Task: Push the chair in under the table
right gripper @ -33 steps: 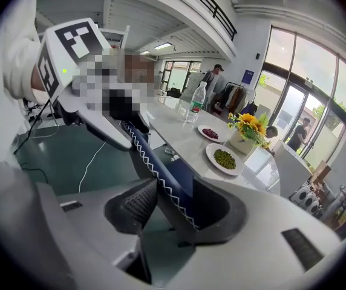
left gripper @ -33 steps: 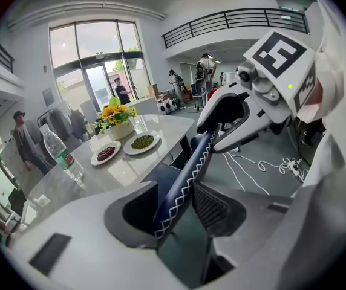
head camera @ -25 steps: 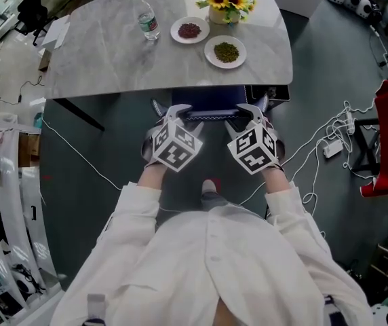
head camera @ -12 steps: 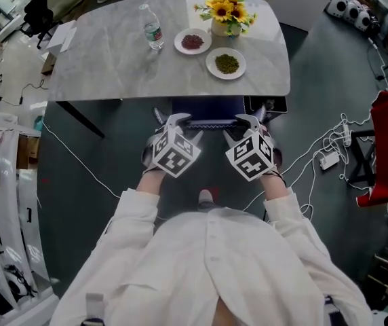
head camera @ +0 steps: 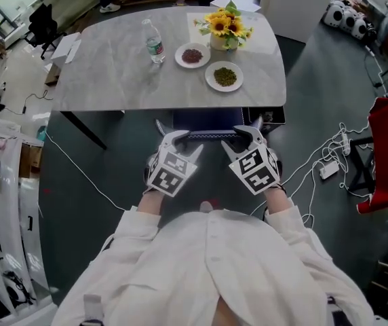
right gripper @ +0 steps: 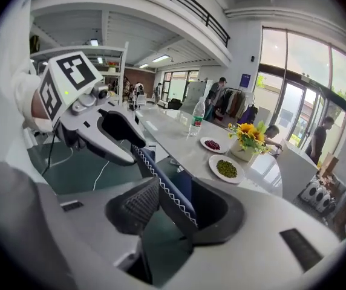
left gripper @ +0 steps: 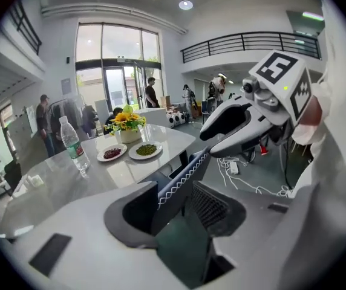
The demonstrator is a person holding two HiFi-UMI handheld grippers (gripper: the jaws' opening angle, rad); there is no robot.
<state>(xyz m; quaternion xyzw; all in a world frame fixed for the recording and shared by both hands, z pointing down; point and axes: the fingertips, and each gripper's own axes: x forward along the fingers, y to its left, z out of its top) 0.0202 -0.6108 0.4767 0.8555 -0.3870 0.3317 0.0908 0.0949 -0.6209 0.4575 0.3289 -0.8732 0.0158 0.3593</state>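
Chair (head camera: pixel 207 121) stands at the 6 o'clock edge of the table (head camera: pixel 112 73) in the head view. Its seat is hidden under the top, and only the dark blue back, with white zigzag stitching along its upper rim, shows just clear of that edge.

The left gripper (head camera: pixel 173 140) is at the 7 o'clock end of the back and the right gripper (head camera: pixel 243 140) at the 5 o'clock end, side by side. In the left gripper view the back runs between that gripper's jaws, which stand apart. The back lies close along the 9 o'clock jaw, and bare floor shows between it and the cross-hatched pad of the 3 o'clock jaw. The right gripper view mirrors this: jaws apart, the back close along the 3 o'clock jaw, with a gap of floor beside the cross-hatched pad at 9 o'clock. Whether the back touches the nearer jaw cannot be told in either view.

On the table at 12 o'clock from the chair sits a plate of green beans (head camera: pixel 225 76). Beyond it are a plate of dark red beans (head camera: pixel 192 55) and a vase of sunflowers (head camera: pixel 223 29). A water bottle (head camera: pixel 154 41) stands upright at 11 o'clock. Pale cables (head camera: pixel 319 165) trail over the dark floor (head camera: pixel 99 155) at 3 o'clock, and the person's white sleeves (head camera: pixel 285 216) fill the view at 6 o'clock
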